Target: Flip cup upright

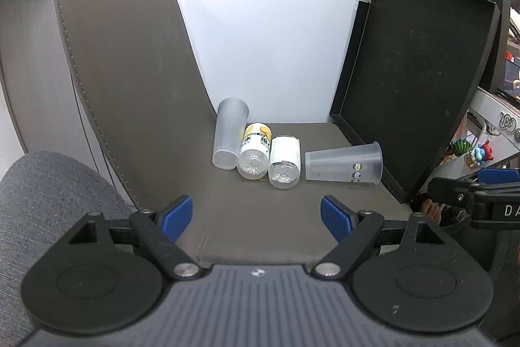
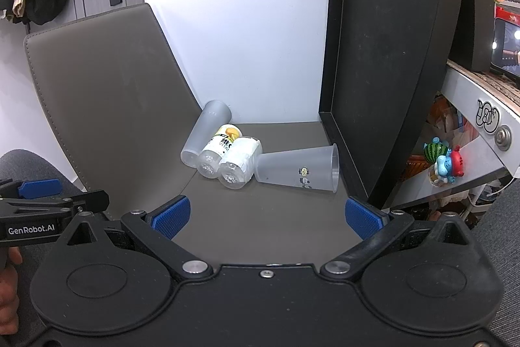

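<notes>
A grey chair [image 1: 260,217] carries everything here, its seat flat and its tall backrest [image 2: 104,93] rising on the left side of both views. A white wall [image 1: 260,38] closes off the far edge of the seat. On the right a big black tray [image 2: 390,70] stands on its edge, leaning, with its lower rim on the seat's right border. Between the backrest and the tray the front part of the seat lies bare, giving open room from the near edge up to the row of things at the back.

Both claws hang over the near edge of the seat. The left claw [image 1: 256,217] is spread wide with nothing between its blue pads, and the right claw [image 2: 268,213] is spread just as wide and holds nothing.

The printed cup [image 2: 299,169] lies on its side near the tray, its mouth turned right toward the tray's lower rim and its base touching or just beside a bottle. It looks empty. A plain cup [image 1: 229,134] also lies on its side, at the foot of the backrest, base toward the cameras. Between the two cups lie a yellow-label bottle [image 1: 255,153] and a white-label bottle [image 1: 285,161], side by side and touching, bottoms toward the cameras; both appear clear inside
</notes>
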`<act>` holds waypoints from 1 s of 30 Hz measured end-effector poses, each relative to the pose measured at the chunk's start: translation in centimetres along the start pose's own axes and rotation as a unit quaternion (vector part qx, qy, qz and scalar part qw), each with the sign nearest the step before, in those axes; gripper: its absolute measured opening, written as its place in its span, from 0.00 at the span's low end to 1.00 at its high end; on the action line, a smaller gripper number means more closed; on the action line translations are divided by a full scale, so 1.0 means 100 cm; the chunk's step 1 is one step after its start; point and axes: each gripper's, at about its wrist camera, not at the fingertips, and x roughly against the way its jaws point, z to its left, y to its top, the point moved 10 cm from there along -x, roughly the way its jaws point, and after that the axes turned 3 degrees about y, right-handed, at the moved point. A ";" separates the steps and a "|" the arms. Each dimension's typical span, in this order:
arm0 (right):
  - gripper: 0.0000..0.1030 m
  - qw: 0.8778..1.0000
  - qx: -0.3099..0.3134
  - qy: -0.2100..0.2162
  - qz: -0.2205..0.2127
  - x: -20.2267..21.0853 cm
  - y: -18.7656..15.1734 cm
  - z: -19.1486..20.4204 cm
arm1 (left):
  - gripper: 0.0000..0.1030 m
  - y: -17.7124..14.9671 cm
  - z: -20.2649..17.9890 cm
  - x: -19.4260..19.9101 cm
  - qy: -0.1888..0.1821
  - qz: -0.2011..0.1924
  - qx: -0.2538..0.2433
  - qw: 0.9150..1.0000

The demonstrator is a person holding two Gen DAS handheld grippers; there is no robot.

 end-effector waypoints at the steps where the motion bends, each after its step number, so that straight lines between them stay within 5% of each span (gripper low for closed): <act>1: 1.00 1.000 0.000 0.000 0.000 0.000 0.000 0.000 | 0.83 0.000 0.000 0.000 0.000 0.000 0.000 1.000; 30: 1.00 1.000 -0.012 0.005 0.007 -0.003 0.001 -0.002 | 0.83 0.009 -0.011 -0.002 -0.002 0.019 -0.021 1.000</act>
